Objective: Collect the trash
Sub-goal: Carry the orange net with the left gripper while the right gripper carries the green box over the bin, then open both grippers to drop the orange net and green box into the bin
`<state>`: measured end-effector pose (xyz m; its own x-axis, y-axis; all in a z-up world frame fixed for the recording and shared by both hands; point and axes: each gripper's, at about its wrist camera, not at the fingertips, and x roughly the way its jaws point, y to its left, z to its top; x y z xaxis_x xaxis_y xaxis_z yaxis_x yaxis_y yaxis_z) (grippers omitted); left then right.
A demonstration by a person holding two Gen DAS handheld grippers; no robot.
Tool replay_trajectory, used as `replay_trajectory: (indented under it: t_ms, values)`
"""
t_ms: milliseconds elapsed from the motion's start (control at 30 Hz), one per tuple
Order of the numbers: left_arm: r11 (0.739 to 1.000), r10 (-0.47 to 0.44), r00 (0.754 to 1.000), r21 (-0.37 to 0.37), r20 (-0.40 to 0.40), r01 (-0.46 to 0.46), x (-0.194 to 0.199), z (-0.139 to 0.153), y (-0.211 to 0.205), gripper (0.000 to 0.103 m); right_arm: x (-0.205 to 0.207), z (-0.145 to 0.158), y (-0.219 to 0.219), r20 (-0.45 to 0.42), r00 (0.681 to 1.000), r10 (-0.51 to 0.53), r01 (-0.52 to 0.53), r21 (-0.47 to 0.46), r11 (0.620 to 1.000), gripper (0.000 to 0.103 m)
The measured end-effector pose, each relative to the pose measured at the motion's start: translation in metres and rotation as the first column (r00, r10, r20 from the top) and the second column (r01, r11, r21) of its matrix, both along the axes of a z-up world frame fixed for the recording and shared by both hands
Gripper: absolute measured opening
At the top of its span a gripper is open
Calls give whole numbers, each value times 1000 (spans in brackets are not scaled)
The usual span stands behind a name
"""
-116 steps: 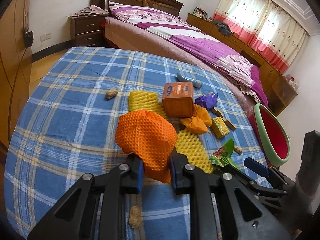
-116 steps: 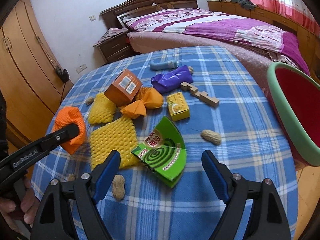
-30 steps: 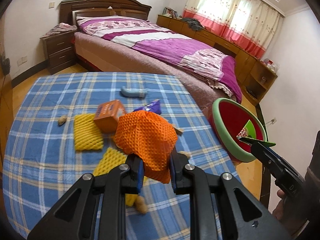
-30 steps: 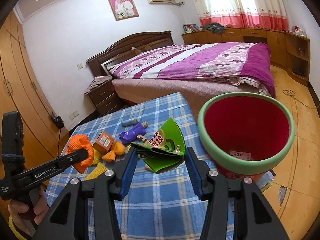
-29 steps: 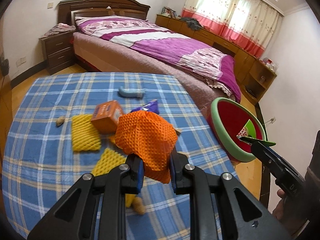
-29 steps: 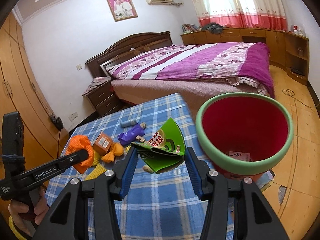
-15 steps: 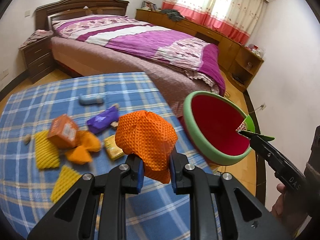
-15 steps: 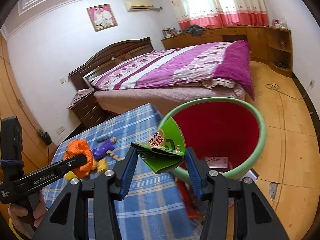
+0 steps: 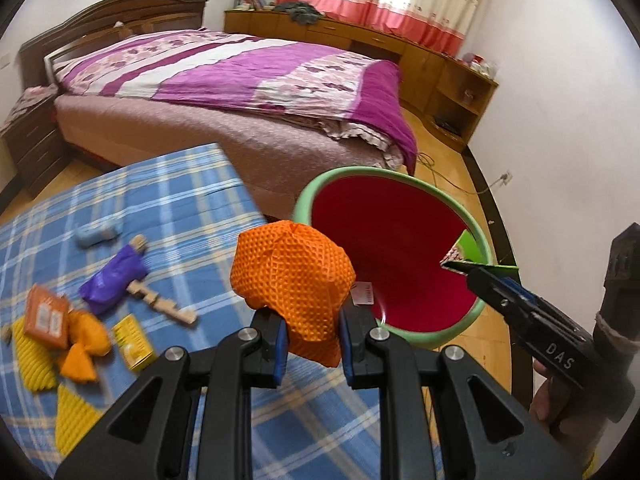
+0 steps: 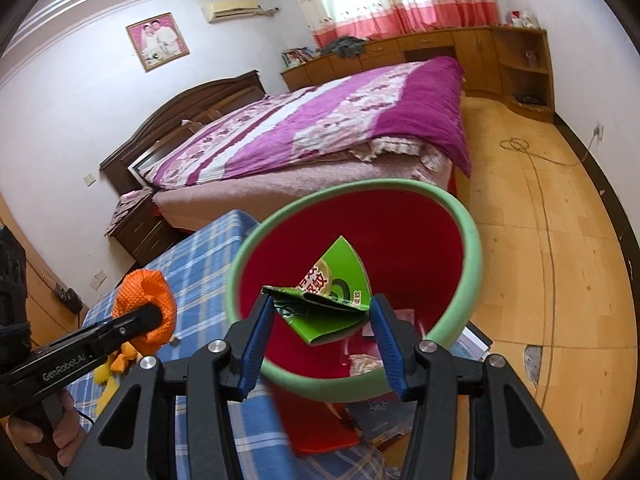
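Gripping an orange foam net (image 9: 294, 280), the left gripper (image 9: 312, 346) has its blue pads pressed into the net's lower part, jaws nearly together, above the edge of the blue checked table (image 9: 168, 200). At about 2 o'clock from the net stands the red bin with a green rim (image 9: 400, 264), just beside the table. In the right wrist view, the right gripper (image 10: 320, 344) clamps a flattened green carton (image 10: 332, 300) about half-wide between its pads, over the mouth of the bin (image 10: 464, 280); scraps of paper lie on the bin's floor. Left on the table, toward 9 o'clock of the net, are a purple wrapper (image 9: 114, 284), wooden blocks (image 9: 160, 304), a small yellow box (image 9: 134, 342), an orange box (image 9: 46, 316) and yellow foam nets (image 9: 74, 416).
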<state>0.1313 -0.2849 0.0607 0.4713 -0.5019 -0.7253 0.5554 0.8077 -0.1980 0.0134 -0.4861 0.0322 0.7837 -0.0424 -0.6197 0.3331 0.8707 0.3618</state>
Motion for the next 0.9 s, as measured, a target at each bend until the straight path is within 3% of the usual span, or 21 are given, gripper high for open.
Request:
replay_trajectory:
  t_ms: [300, 733, 800, 900]
  values:
    - [999, -44, 999, 0, -17, 44, 6, -14, -29, 20, -1, -15, -31, -29, 998, -52, 53, 19, 998, 55]
    - [995, -96, 995, 5, -30, 96, 12, -22, -64, 20, -13, -9, -51, -3, 997, -77, 77, 38, 996, 55]
    - [993, -114, 993, 10, -35, 115, 12, -23, -70, 24, -15, -9, -54, -5, 997, -81, 82, 38, 996, 56]
    - [993, -120, 992, 19, -27, 120, 10, -24, -76, 39, -17, -8, -58, -12, 996, -88, 88, 43, 995, 57]
